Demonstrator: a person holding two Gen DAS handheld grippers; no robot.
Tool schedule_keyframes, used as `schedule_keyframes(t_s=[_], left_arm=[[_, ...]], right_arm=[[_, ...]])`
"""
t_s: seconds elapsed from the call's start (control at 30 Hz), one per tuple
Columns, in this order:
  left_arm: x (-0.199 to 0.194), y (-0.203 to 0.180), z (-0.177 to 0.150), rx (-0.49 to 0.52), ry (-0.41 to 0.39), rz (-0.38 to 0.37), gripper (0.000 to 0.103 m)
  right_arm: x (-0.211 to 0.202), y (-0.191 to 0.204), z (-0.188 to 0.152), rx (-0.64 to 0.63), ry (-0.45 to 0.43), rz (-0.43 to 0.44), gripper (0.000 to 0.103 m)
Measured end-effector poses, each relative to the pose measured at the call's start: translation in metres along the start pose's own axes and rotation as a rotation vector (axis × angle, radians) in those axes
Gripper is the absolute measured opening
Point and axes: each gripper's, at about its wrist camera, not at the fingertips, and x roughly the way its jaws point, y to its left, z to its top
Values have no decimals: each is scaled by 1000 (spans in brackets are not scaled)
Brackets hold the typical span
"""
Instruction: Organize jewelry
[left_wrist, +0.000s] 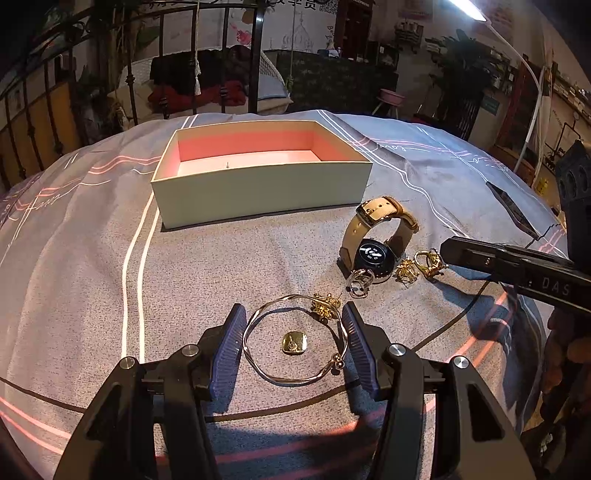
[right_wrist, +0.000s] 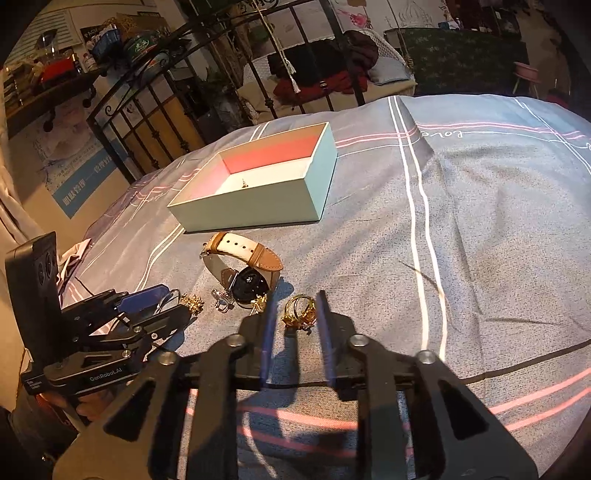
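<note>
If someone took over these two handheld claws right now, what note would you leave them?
Left gripper: open, jaws either side of the thin gold bangle on the grey bedspread.
Right gripper: open around the gold ornate ring, pads not pressing.
Pale open box: one tiny earring inside.
Left: bangle, square gold pendant, tan-strapped watch, silver ring, gold pieces.

- Ahead of my left gripper (left_wrist: 293, 325), bare bedspread (left_wrist: 221, 266) runs clear up to the open box (left_wrist: 258, 192); I see nothing in that lane.
- To its right, the watch (left_wrist: 373, 240), rings and my right gripper (right_wrist: 295, 314) crowd the way.
- Right of my right gripper, the bedspread lies open.
- Box interior holds one tiny piece; otherwise roomy.
</note>
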Motion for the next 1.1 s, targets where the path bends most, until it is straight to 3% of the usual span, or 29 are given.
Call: schedule_keyframes(t_s=[0.17, 0.23, 0.27, 0.47, 0.9, 1.1], left_arm=[[1, 1, 0, -5, 3, -2, 53], [0, 1, -1, -3, 2, -2, 53], [0, 1, -1, -3, 2, -1, 53], [-2, 3, 2, -10, -11, 1, 53], [-6, 3, 4, -12, -21, 1, 53], [-7, 4, 4, -13, -22, 1, 53]], right_arm=[[9, 6, 2, -43, 25, -47, 33], [13, 7, 1, -59, 37, -73, 16], [14, 6, 0, -60, 39, -79, 14], [-3, 2, 2, -37, -23, -57, 14], [-22, -5, 11, 95, -88, 221, 14], [-22, -14, 10, 120, -87, 137, 17]])
